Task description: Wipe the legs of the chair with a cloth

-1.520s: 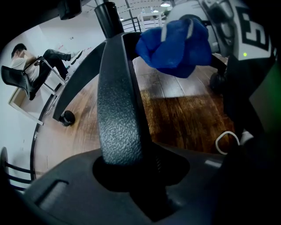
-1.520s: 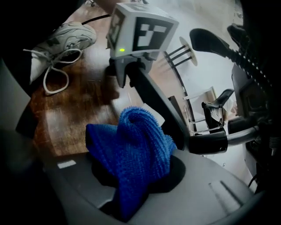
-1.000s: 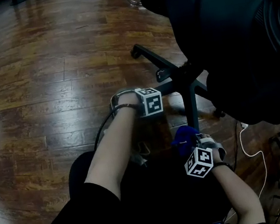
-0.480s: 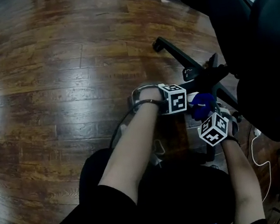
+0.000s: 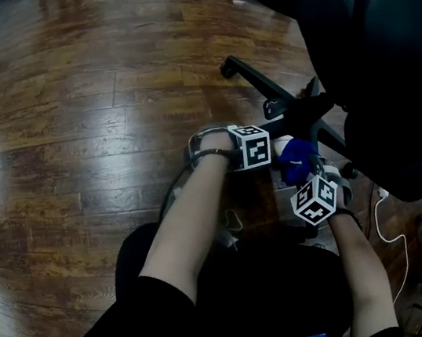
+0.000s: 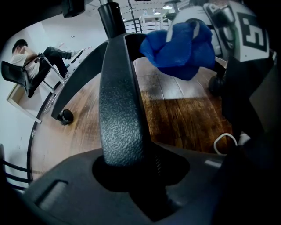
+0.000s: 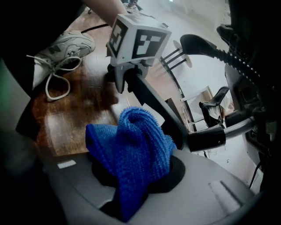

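- We see the left gripper point(image 6: 131, 169) closed narrow around a chair leg point(image 6: 120, 96), whose rough black surface fills the gap between its jaws.
- In the left gripper view that leg's long axis runs straight away from the jaws, up the picture, and its far end meets the chair's central column point(image 6: 109, 17).
- A second leg point(image 5: 261, 84) runs in the head view from the hub towards the upper left and ends in a caster point(image 5: 228, 66) on the wooden floor point(image 5: 72, 146).
- The right gripper point(image 7: 131, 184) is clamped on a blue cloth point(image 7: 131, 149), which bunches up and forward out of its jaws.
- The cloth sits at the right side of the held leg, towards the column end, with the left gripper's marker cube point(image 7: 136, 39) beyond it. We cannot tell whether it presses on the leg or only lies just beside it.
- In the head view both grippers are close together under the dark chair seat point(image 5: 395, 79), left just above right, with the cloth between them.
- A pale laced shoe point(image 7: 66, 46) rests on the floor beside the left gripper.
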Available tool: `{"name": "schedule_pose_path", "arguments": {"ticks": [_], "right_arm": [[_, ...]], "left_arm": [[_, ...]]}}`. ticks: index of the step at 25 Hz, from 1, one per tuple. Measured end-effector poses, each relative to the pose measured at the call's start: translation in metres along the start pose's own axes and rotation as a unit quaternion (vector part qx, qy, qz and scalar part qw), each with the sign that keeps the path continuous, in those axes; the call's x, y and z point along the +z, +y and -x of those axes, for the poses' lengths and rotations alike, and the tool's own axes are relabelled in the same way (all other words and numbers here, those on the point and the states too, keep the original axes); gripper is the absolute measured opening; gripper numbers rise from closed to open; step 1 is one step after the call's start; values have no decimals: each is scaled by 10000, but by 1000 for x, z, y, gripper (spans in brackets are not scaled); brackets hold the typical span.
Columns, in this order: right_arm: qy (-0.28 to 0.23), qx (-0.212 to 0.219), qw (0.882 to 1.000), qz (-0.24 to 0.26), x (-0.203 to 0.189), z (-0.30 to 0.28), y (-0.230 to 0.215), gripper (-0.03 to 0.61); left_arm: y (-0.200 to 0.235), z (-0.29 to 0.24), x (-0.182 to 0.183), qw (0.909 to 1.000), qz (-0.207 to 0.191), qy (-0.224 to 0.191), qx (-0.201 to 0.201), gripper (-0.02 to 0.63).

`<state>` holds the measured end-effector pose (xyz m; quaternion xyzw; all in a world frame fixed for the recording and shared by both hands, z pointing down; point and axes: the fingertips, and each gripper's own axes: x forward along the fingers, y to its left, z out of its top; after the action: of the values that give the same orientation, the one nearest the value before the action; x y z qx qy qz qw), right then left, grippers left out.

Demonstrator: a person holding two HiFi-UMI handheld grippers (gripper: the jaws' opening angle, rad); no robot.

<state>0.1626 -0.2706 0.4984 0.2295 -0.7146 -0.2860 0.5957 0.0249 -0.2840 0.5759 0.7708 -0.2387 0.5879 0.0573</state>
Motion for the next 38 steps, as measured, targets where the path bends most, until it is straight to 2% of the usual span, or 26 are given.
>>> {"name": "schedule_pose_path", "arguments": {"ticks": [7,11,16,24,27,33,38], "right_arm": [[-14,1083,9938,262,-29,58,104,94],[79,1446,9884,451,-40,70,125,94],[178,1101,9926,490,-33,51,98,92],[39,-103,9999,88,3,-17,-25,91],[12,-328,9994,-92,12,-26,-49,91],[-66,-353,9993,-75,8,-16,-32,92],[64,576,9983,-104,-7,20,34,95]], "left_arm": [[1,-1,-5,9999,-55,76,94,124],[1,-2,-5,9998,-42,88,154,124],[0,-1,-4,9999,-23,86,110,124],[-2,0,1,10000,23,30,7,124],[-1,1,2,10000,55,-18,-38,124],[1,1,1,10000,28,-9,0,124],[1,0,-3,10000,-1,13,71,124]]}}
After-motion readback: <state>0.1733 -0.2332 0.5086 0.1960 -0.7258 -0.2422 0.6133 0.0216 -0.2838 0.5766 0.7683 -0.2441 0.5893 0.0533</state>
